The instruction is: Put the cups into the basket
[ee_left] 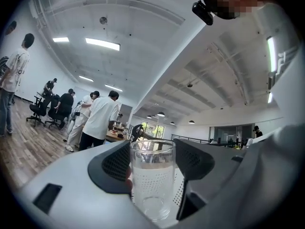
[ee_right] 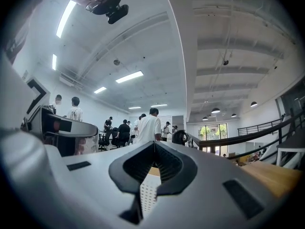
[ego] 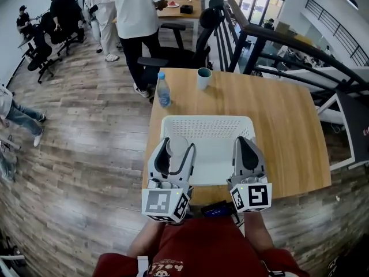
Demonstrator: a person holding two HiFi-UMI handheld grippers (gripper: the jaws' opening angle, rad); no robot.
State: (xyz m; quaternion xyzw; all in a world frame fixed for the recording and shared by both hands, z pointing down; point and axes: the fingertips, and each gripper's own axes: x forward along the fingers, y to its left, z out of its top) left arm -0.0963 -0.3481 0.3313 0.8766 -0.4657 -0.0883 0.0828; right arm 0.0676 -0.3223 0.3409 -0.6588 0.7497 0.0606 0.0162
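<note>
Left gripper view shows my left gripper (ee_left: 153,151) clamped on a clear glass cup (ee_left: 151,190) over the white basket's (ego: 207,122) near-left corner. Released here, I judge it could clip the rim and topple. My right gripper (ee_right: 153,162) is closed, empty.

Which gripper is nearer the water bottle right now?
Left. The left gripper, holding a clear glass, is over the basket's left side, on the same side as the water bottle. The right gripper is over the basket's right side, farther off.
</note>
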